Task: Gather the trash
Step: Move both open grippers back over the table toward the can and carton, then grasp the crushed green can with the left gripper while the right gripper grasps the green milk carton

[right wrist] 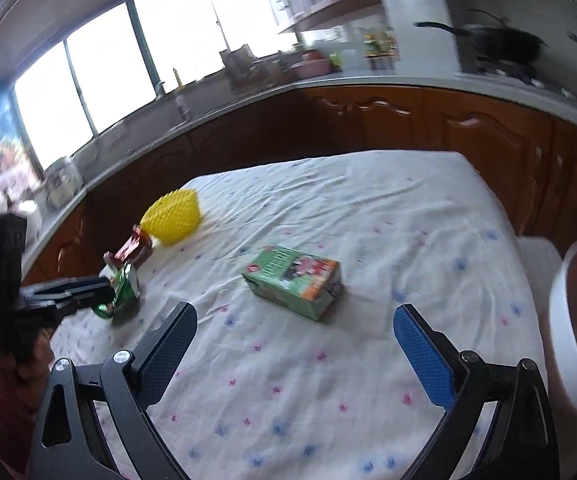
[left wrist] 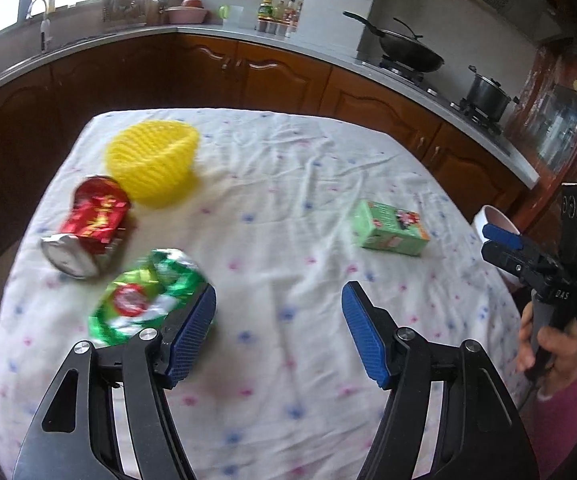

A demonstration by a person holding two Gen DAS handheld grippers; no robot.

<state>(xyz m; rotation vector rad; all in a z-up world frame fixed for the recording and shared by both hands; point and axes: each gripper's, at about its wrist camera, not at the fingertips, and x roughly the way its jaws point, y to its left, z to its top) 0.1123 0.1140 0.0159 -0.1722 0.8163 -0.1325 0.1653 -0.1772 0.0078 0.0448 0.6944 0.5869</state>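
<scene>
Currently both the left gripper [left wrist: 278, 332] and right gripper [right wrist: 294, 354] are held open and empty; 2 crushed cans [left wrist: 150, 296] lie left, a green carton [right wrist: 294, 282] right.

Table [left wrist: 288, 184] under a creased white cloth with small pink and blue prints; four items lie on it.

A yellow ribbed basket [left wrist: 153, 160] lies tipped near the far left corner. Touching it, a crushed red can [left wrist: 90, 226] lies on its side. Just nearer, a crumpled green can [left wrist: 144, 296]. Well apart to the right, a green carton [left wrist: 390, 227] lies flat.
</scene>
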